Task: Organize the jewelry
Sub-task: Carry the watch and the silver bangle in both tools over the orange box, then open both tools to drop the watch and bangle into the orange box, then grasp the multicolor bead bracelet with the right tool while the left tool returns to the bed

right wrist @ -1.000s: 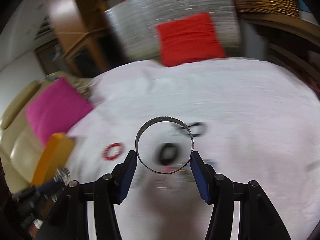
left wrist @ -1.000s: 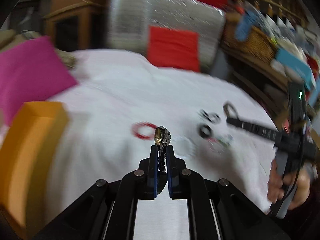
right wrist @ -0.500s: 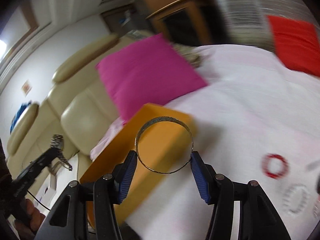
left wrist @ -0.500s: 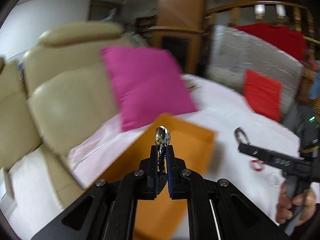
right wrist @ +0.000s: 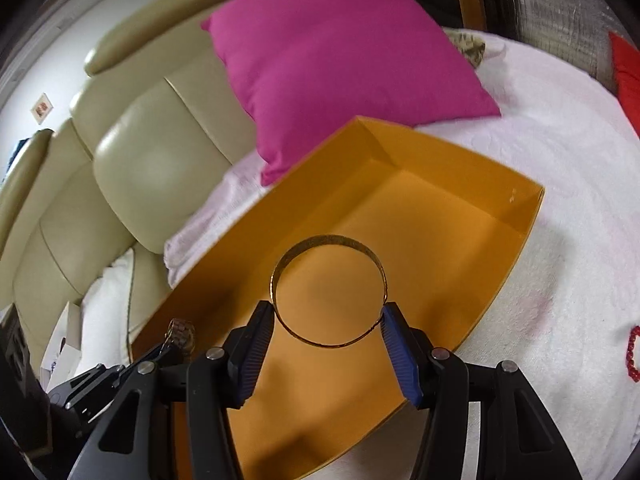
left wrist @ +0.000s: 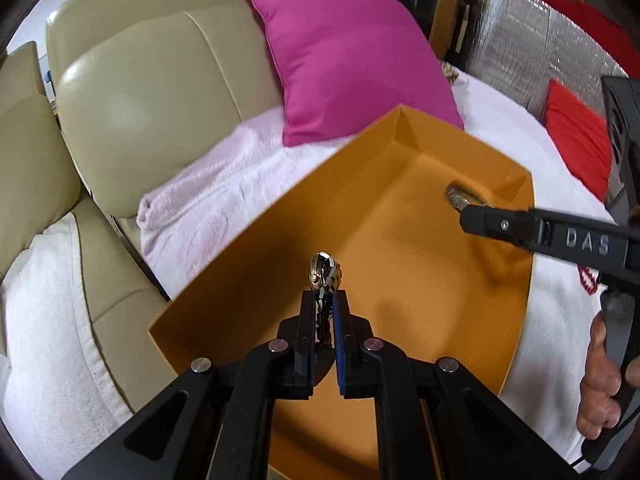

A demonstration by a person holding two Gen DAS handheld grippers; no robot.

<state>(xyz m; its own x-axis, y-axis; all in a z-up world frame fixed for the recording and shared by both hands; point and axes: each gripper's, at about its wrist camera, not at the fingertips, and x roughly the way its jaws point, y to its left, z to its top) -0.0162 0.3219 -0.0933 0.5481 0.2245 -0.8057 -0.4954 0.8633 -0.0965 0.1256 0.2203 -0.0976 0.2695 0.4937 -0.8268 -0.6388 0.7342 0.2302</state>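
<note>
An open orange box (left wrist: pixel 404 216) lies on the white-covered table and also shows in the right wrist view (right wrist: pixel 452 216). My left gripper (left wrist: pixel 325 300) is shut on a metal wristwatch (left wrist: pixel 325 274), held above the box's near part. My right gripper (right wrist: pixel 329 314) is shut on a gold bangle (right wrist: pixel 329 292), held upright over the box's middle. In the left wrist view the right gripper (left wrist: pixel 466 206) reaches in from the right with the bangle (left wrist: pixel 456 196) edge-on. In the right wrist view the left gripper with the watch (right wrist: pixel 181 330) is at the lower left.
A pink cushion (left wrist: pixel 344 52) leans behind the box against a beige sofa (left wrist: pixel 132 96). A red bead bracelet (right wrist: pixel 633 354) lies on the white cloth (right wrist: pixel 560 160) to the right of the box. A red cushion (left wrist: pixel 580 136) is at the far right.
Both grippers have swung left from the jewelry on the cloth to above the orange box, still holding the watch and the bangle. The box now fills the middle of both views.
</note>
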